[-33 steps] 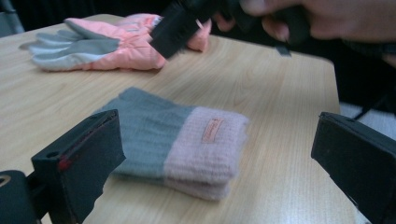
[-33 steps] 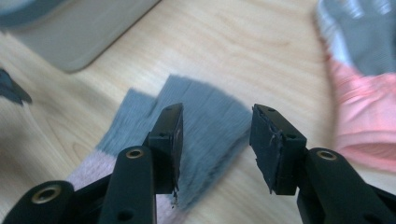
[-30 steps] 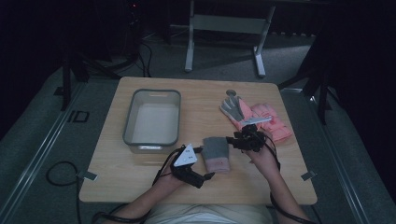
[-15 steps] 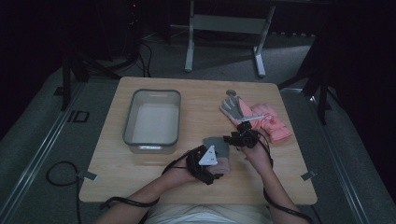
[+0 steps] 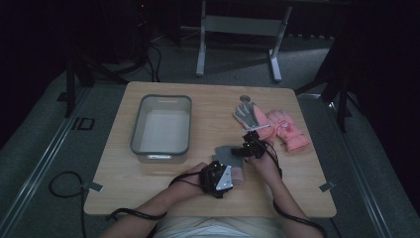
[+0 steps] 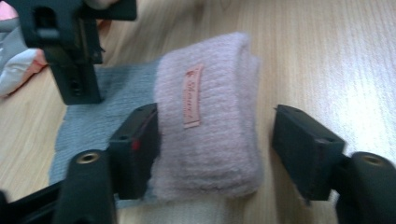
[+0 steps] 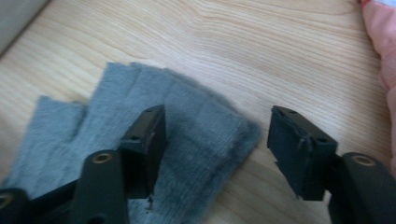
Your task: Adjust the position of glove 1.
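Note:
A grey knit glove with a pink ribbed cuff lies flat near the table's front middle. My left gripper stands open around the pink cuff, its left jaw touching the cuff's side and its right jaw apart from it. My right gripper hangs open over the glove's grey finger end, its left jaw above the fabric. Part of the right gripper shows at the top left of the left gripper view.
A grey plastic bin sits on the wooden table at the left. A grey-and-white glove and a pink glove lie at the right. A small round disc rests behind them.
My left gripper has moved right and forward onto the pink cuff. My right gripper has shifted slightly toward the glove's finger end.

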A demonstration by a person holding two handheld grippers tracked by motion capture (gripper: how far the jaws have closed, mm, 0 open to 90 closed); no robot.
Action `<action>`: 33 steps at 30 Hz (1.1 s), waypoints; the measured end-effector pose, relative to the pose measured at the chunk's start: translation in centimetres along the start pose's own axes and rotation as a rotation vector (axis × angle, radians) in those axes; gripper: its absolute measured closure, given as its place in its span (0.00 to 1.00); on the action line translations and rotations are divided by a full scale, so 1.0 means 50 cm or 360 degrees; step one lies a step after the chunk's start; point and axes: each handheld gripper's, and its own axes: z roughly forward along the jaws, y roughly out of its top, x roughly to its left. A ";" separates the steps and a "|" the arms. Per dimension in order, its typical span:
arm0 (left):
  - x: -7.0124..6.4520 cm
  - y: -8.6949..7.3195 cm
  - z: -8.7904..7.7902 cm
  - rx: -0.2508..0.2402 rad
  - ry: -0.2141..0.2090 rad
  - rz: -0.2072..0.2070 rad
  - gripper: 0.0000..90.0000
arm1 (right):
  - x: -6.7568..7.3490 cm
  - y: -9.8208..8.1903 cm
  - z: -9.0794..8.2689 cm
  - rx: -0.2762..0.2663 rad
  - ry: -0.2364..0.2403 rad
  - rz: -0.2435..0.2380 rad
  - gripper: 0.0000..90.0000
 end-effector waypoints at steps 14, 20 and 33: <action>0.065 -0.029 0.000 -0.0095 -0.0263 -0.0184 0.72 | -0.005 -0.004 0.006 0.0018 0.0107 0.0112 0.53; 0.078 -0.031 0.003 -0.0105 -0.0327 -0.0191 0.75 | -0.012 -0.005 0.008 0.0016 0.0208 0.0167 0.61; 0.078 -0.023 0.000 -0.0070 -0.0316 -0.0194 0.77 | 0.015 0.012 0.012 0.0050 0.0288 0.0042 0.79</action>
